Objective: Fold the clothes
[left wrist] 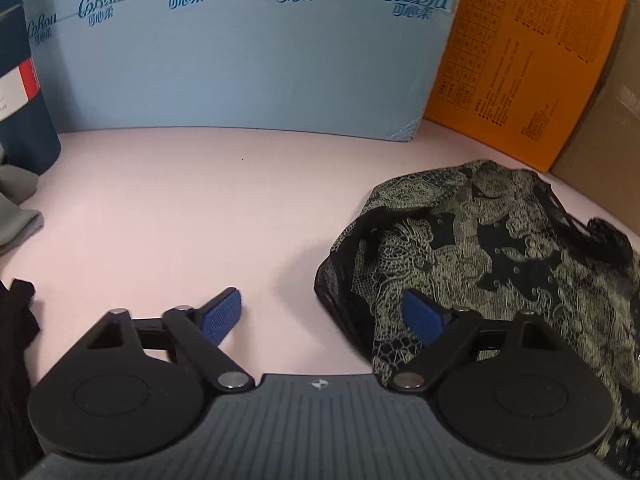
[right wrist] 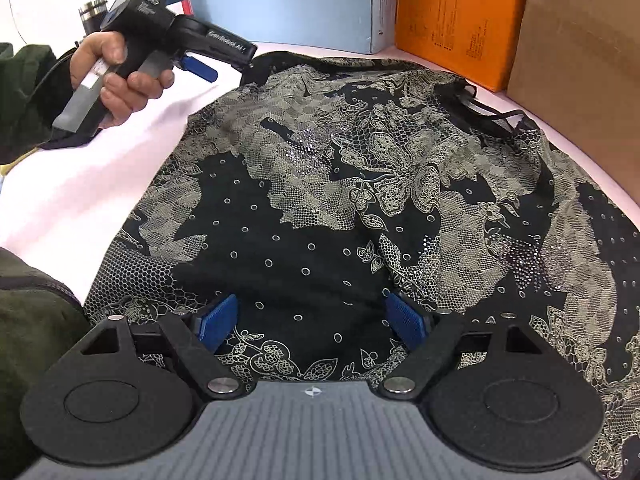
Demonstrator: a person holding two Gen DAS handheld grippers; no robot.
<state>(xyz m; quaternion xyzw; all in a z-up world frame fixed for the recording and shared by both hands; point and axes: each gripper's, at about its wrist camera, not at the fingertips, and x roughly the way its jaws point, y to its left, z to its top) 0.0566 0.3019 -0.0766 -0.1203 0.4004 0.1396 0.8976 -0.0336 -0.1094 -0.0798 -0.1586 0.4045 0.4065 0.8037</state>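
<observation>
Both grippers' fingers apart — lace garment crumpled on table.

Looks like storeroom or makeshift data-recording corner, not lived-in home. Pale pink table backed by stacked cartons instead of wall: light blue tissue box with repeated brand print, orange carton covered in small printed tables, plain brown cardboard box. Dark cylindrical container with red-and-white label at left edge. Loose garments lie about: patterned lace top, grey cloth, black cloth. Exact kind of room cannot be told.
</observation>
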